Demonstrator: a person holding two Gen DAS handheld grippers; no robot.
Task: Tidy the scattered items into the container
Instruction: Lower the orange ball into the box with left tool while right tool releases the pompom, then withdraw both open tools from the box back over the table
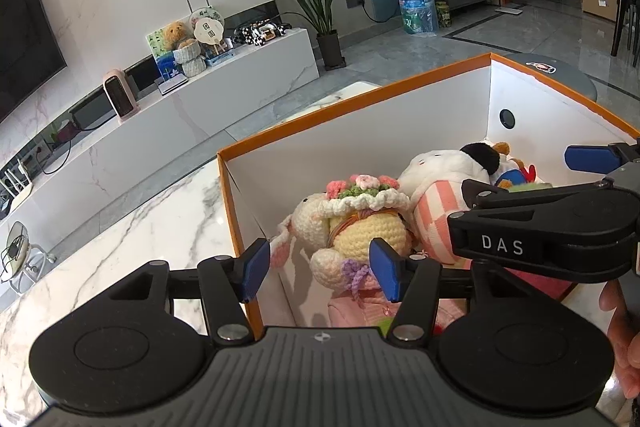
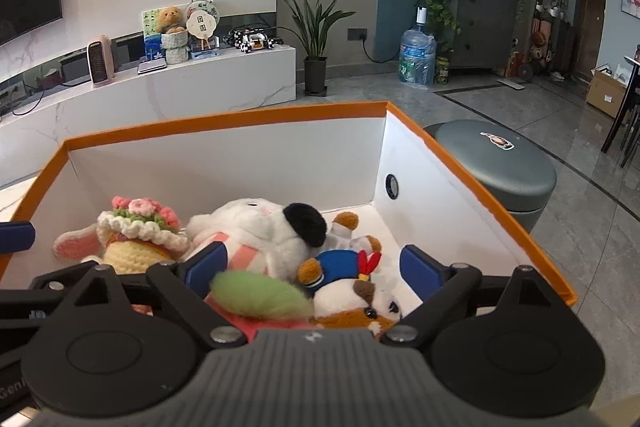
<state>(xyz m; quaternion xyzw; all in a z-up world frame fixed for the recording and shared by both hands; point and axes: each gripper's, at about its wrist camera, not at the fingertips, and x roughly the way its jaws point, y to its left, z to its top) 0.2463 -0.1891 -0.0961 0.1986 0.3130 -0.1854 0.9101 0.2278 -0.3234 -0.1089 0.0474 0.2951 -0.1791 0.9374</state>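
- Toys fill my orange-rimmed box (image 2: 224, 118), whose inner walls are white with a round dark hole (image 2: 392, 185) in the right end wall.
- My left gripper (image 1: 322, 269) hovers over the box's near-left corner, jaws spread wide and holding nothing; the crocheted bunny (image 1: 360, 227) lies beyond its blue pads (image 1: 256, 269).
- That bunny is cream and yellow yarn, with a frilled hat of pink flowers and green leaves, a pink-lined ear flopped to the left, and a purple bow low on its body.
- Beside it, touching, lies a white plush with a black ear (image 2: 276, 235) and a pink-and-white striped body.
- My right gripper (image 2: 316, 269) hangs above the box's middle, released as well, nothing between its pads.
- Below it lie a green fuzzy piece (image 2: 260, 295) and a brown-and-white plush (image 2: 360, 305) with blue clothing.
- Box sits on a white marble table (image 1: 132, 239).
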